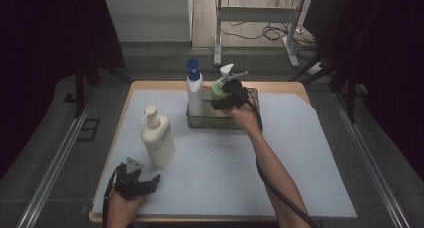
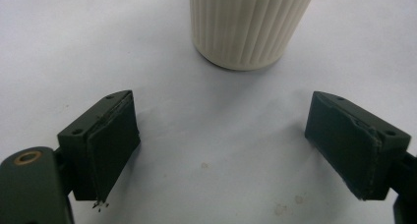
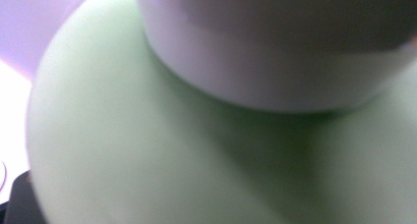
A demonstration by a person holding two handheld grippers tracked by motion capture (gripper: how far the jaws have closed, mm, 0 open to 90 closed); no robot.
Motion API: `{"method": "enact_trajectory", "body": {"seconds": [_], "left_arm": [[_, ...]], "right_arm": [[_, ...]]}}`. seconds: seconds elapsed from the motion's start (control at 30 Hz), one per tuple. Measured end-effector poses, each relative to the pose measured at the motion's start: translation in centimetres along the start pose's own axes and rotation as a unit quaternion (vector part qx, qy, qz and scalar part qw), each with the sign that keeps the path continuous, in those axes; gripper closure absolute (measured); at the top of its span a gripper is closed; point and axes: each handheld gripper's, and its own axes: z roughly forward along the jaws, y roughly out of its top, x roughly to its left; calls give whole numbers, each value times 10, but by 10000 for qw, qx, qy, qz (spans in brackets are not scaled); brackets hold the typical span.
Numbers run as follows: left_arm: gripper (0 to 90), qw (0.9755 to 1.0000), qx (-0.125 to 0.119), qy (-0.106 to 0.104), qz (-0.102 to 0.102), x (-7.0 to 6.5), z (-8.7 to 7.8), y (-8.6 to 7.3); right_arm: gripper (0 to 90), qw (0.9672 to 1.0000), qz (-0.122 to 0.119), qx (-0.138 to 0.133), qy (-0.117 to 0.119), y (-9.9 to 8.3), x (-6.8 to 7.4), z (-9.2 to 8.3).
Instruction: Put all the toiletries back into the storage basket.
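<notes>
A green spray bottle (image 1: 218, 89) with a white trigger head stands in a metal tray (image 1: 215, 122) at the back of the table. My right gripper (image 1: 226, 100) is at its body and appears shut on it. In the right gripper view the green shoulder (image 3: 147, 160) and white collar (image 3: 275, 62) sit very close, and the pads are hidden. My left gripper (image 1: 151, 180) rests near the front left corner, open (image 2: 221, 130) with nothing between its fingers (image 2: 110, 135). A cream pump bottle (image 1: 157, 140) stands just beyond it, its ribbed base (image 2: 251, 22) ahead of the jaws.
A white bottle with a blue cap (image 1: 194, 90) stands in the tray's left end, beside the green bottle. A pale mat (image 1: 225, 163) covers the wooden table. Metal rails run along both sides, and a desk frame with cables is behind.
</notes>
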Motion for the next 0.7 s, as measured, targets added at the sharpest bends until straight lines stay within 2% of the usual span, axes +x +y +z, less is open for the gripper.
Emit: {"method": "enact_trajectory", "body": {"seconds": [0.1,0.43,0.7], "left_arm": [[123,10000,1,1,5,0,0,0],[123,10000,0,4,6,0,0,0],[123,10000,-2,5,7,0,0,0]], "right_arm": [[118,10000,8,66,-12,1,-1,0],[110,9999,5,-94,133,-5,-4,-3],[117,9999,2,-88,105,-10,-4,-11]]}}
